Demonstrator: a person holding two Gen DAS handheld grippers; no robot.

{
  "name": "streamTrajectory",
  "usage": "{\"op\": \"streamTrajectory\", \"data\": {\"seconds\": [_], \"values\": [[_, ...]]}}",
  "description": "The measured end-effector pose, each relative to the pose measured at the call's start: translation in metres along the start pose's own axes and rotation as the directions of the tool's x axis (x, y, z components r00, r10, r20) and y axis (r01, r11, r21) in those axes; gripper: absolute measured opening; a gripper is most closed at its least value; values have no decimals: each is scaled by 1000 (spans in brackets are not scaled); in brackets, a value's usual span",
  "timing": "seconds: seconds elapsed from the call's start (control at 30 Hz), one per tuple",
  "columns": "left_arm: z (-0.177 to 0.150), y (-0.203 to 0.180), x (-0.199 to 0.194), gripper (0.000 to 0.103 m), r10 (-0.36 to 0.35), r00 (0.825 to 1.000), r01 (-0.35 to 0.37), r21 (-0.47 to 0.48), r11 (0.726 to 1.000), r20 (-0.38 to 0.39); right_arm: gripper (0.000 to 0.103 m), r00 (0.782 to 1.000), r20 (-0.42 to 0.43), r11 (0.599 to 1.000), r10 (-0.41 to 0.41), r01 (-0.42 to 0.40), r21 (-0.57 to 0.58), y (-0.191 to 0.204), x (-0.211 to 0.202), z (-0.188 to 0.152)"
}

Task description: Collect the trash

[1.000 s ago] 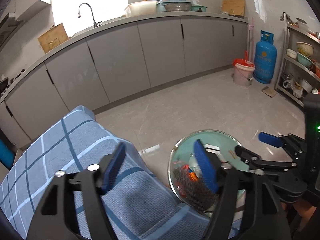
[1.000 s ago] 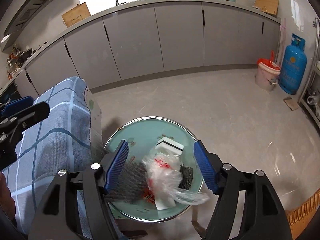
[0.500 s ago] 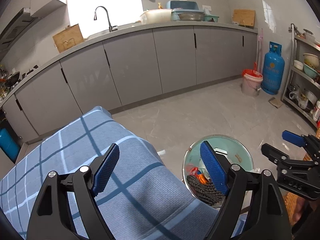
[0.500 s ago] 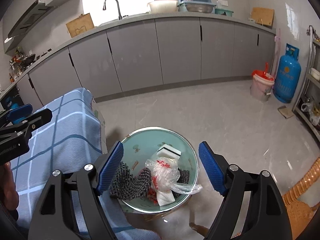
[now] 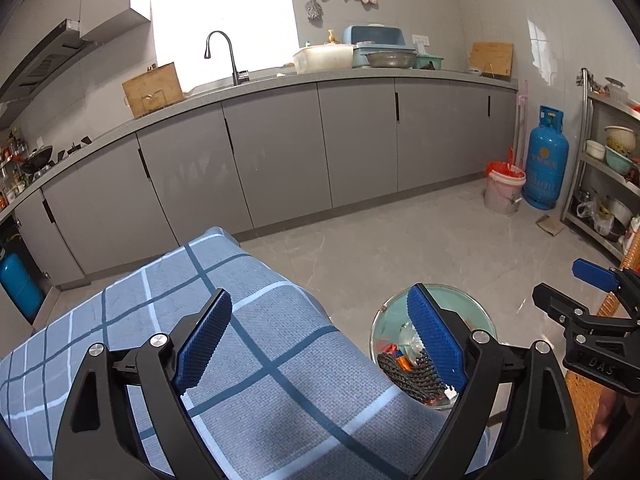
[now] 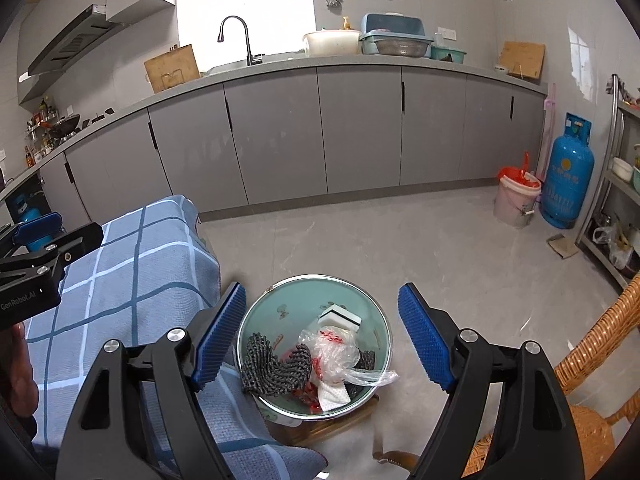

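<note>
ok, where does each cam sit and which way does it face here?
Left wrist: on the left gripper, looking forward and down over the checked cloth toward the grey cabinets; own open gripper and the right gripper show.
Right wrist: on the right gripper, above the trash bin; the left gripper shows at the left edge.
Shared: bin, cloth, cabinets, blue gas bottle.

Home kitchen, sink tap (image 5: 224,54), grey cabinets (image 5: 276,148)

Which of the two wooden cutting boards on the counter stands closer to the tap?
The left cutting board, beside the tap; the other cutting board leans at the counter's far right end.
</note>
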State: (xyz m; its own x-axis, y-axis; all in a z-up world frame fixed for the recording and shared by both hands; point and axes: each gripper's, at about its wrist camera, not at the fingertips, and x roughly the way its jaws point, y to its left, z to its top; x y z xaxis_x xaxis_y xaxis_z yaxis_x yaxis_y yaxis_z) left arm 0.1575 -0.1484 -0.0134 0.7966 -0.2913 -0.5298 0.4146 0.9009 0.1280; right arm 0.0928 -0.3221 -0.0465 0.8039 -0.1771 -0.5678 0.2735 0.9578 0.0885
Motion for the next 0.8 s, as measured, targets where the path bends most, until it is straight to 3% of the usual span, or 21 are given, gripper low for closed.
{"op": "streamTrajectory", "data": {"seconds": [0.5, 0.8], "values": [[1, 10, -12, 90, 8, 1000, -8, -26, 1000, 24, 79, 1000, 19, 1000, -1, 2, -21, 8, -15, 4], [-2, 11, -11, 97, 21, 999, -21, -28, 999, 28, 80, 1000, 19, 1000, -2, 2, -21, 9, -15, 4]]}}
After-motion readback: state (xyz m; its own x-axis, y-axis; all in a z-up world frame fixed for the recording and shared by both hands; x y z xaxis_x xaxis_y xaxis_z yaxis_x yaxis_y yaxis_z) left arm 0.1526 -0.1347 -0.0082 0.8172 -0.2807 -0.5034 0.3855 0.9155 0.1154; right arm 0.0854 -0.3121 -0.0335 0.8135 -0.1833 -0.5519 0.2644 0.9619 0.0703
